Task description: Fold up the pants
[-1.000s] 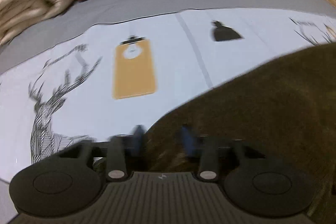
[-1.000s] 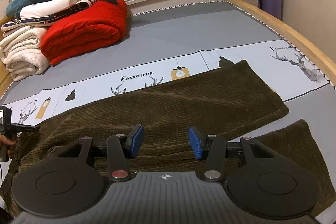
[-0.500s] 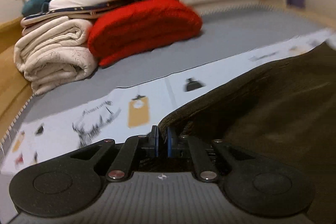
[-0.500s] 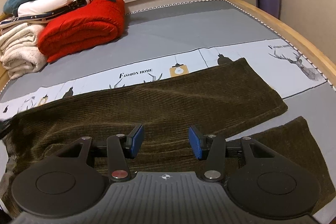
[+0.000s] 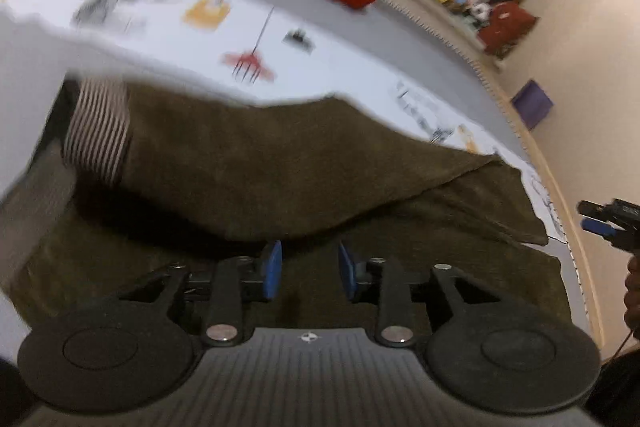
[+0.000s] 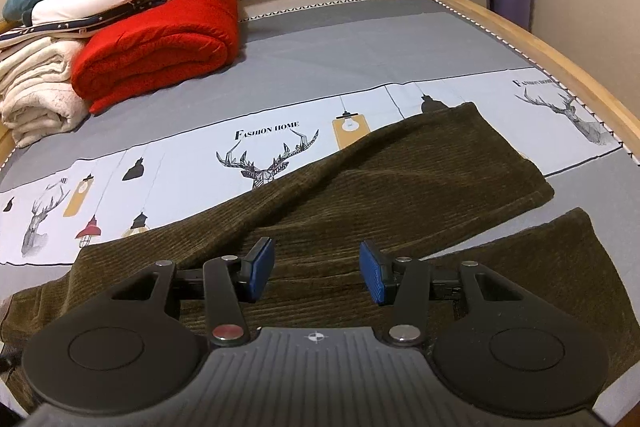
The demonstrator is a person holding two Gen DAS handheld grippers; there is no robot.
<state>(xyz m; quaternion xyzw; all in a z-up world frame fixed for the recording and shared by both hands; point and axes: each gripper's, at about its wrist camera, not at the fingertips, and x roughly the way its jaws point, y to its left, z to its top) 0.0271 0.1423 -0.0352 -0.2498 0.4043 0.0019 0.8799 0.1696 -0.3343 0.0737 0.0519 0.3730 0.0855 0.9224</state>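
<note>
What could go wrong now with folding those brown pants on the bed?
The left tool has just been opening, nothing between its pads, so the folded-over flap with the striped lining may slip back. The fold on the pants lies slanted and bunched, so later folds could come out crooked. The two legs are spread apart.

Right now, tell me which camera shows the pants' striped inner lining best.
The left wrist view. There the striped lining shows at the left end of the brown corduroy pants, turned outward, though motion blurs it. The right wrist view shows the pants sharply, but only their corduroy outside and the two leg ends; no lining appears.
</note>
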